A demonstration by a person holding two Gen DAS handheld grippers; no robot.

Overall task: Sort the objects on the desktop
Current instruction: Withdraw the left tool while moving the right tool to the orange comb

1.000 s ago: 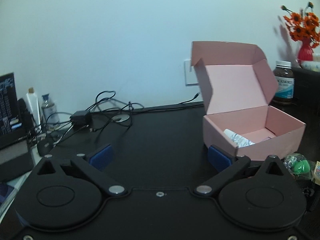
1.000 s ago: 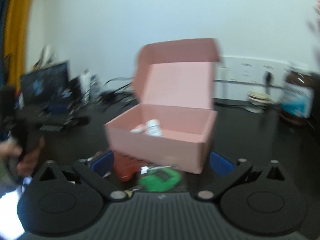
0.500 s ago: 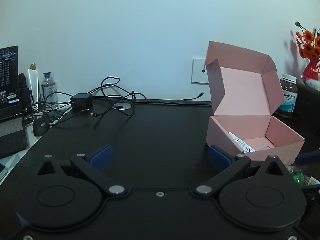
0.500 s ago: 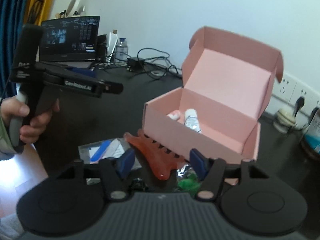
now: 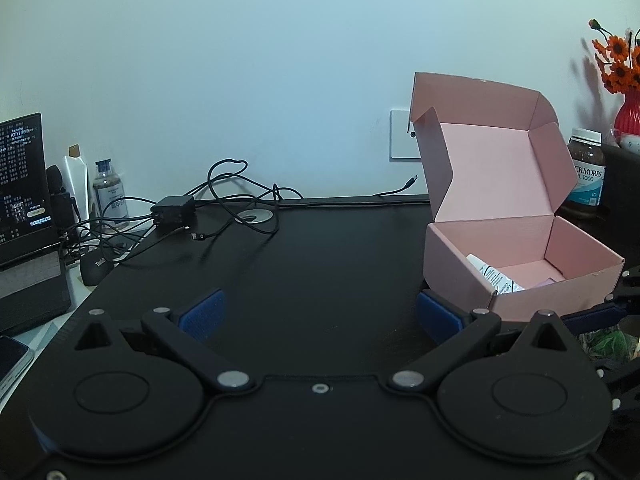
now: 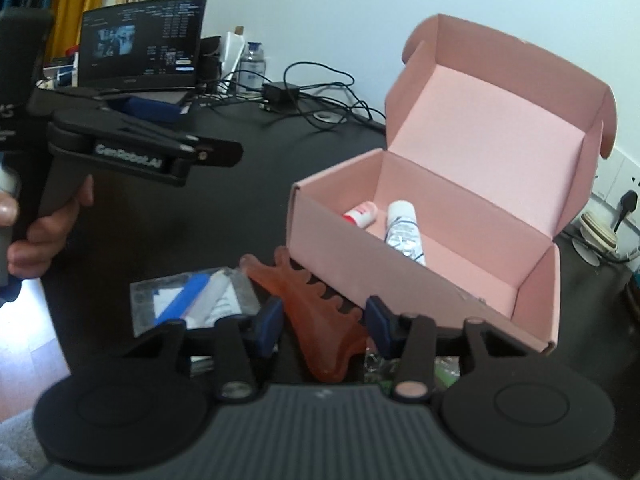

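On the black desk [image 5: 320,272] we see the pink box [image 6: 336,240] standing with its lid thrown back, two tubes lying inside: a white one [image 6: 404,232] and a red-and-white one [image 6: 362,214] just beside it. Right in front of the box, over in the right wrist view, our right gripper [image 6: 322,320] is closing, and the reddish comb-shaped scraper [image 6: 316,312] lies between its blue pads [image 6: 270,322]. There's a gap on either side, so the pads aren't pressing on it at this point. The scraper's toothed edge runs along the box's front wall, touching or nearly so; we can't tell which. To the left of it sits a clear packet [image 6: 192,300] with a blue strip inside, and something green peeks out under the gripper at lower right, too hidden to name.

Our left gripper [image 5: 320,316] hovers over bare desk with its fingers spread wide, nothing between them, the box just off its right finger. A hand [image 6: 44,224] grips its handle in the right wrist view. Cables [image 5: 224,200] and a charger sprawl at the back, a laptop [image 6: 140,44] at the far left.
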